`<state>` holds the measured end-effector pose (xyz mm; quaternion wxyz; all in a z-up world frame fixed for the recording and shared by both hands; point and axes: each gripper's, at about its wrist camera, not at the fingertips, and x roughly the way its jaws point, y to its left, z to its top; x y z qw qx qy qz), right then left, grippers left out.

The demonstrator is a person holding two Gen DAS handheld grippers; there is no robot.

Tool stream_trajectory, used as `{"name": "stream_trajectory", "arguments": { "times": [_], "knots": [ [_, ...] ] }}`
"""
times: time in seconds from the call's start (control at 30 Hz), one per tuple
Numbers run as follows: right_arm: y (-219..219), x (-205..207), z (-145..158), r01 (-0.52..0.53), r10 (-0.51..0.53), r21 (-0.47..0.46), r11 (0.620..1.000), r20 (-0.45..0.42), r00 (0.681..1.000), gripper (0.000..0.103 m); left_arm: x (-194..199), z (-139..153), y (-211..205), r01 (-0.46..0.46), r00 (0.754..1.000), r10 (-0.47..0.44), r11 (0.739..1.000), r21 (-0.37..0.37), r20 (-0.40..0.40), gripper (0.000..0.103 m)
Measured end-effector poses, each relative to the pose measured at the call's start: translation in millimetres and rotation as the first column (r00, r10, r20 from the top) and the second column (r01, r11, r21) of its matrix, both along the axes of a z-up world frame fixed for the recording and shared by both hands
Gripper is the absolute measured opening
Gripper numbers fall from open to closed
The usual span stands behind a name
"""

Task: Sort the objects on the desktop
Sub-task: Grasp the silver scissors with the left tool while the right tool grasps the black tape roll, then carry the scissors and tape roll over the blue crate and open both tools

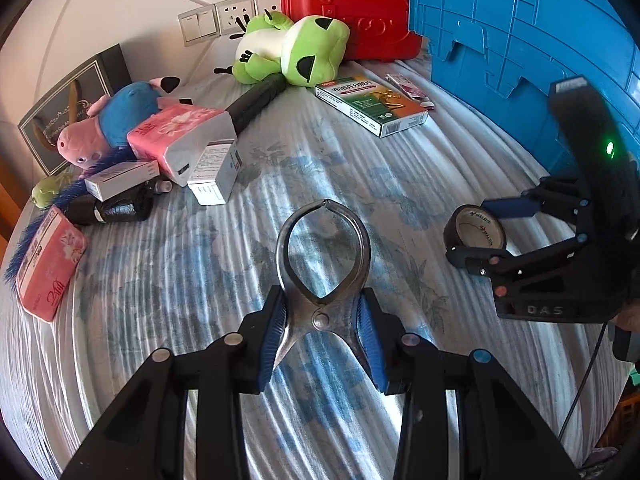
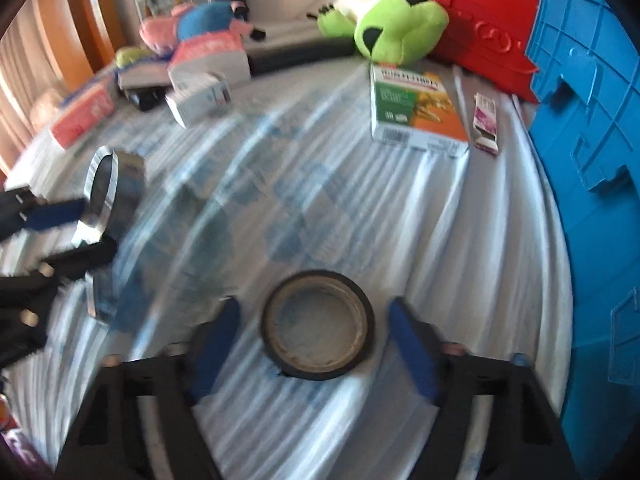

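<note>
My left gripper (image 1: 322, 320) is shut on a steel spring clip (image 1: 362, 240), its blue pads pressing both sides near the pivot while the looped jaws stick out ahead above the sheet. In the right wrist view the same clip (image 2: 120, 184) shows at the left, blurred, in the left gripper (image 2: 80, 228). A black tape roll (image 2: 360, 300) lies on the striped sheet between the fingers of my right gripper (image 2: 316, 320), which stands open with a gap on each side. From the left wrist view, the right gripper (image 1: 480, 236) brackets the tape roll (image 1: 460, 220).
A blue crate (image 1: 520, 20) rises at the right, with a red case (image 1: 352, 12) and green plush frog (image 1: 304, 48) behind. A green medicine box (image 1: 372, 104) lies mid-bed. Pink tissue packs (image 1: 176, 136), white boxes, a pig plush (image 1: 112, 124) and a black roll crowd the left.
</note>
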<state>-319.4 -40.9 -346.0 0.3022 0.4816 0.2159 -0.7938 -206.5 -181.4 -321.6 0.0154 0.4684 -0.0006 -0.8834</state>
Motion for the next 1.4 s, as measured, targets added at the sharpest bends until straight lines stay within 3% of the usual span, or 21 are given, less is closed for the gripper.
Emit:
{"name": "stream_trajectory", "arguments": {
  "times": [0.13,0.27,0.53,0.77,0.93,1.1,1.4],
  "knots": [
    [0,4,2,-0.019,0.02,0.027,0.999,-0.027,0.999,0.056,-4,-11,-2,0.0,1.0,0.0,1.0,0.006,0.019,0.037],
    [6,9,23,-0.012,0.011,-0.02,1.0,-0.054,0.998,0.056,-1,-6,-4,0.004,1.0,-0.004,1.0,0.016,-0.003,0.037],
    [14,22,67,-0.005,-0.003,-0.072,0.997,-0.107,0.994,0.056,2,42,-5,0.02,0.994,-0.022,1.0,-0.019,-0.111,0.036],
    [35,24,91,0.054,-0.068,-0.107,0.993,-0.135,0.988,0.056,7,57,-2,0.031,0.991,-0.035,0.999,-0.039,-0.126,0.036],
    [46,37,130,0.055,-0.084,-0.166,0.985,-0.178,0.98,0.056,12,81,5,0.059,0.982,-0.065,0.997,-0.042,-0.175,0.036],
    [55,61,180,0.061,-0.12,-0.245,0.968,-0.235,0.965,0.056,19,126,13,0.103,0.958,-0.116,0.993,-0.062,-0.263,0.036],
    [116,102,282,0.165,-0.29,-0.382,0.909,-0.299,0.909,0.056,11,237,65,0.249,0.86,-0.275,0.961,-0.116,-0.429,0.037]
  ]
}}
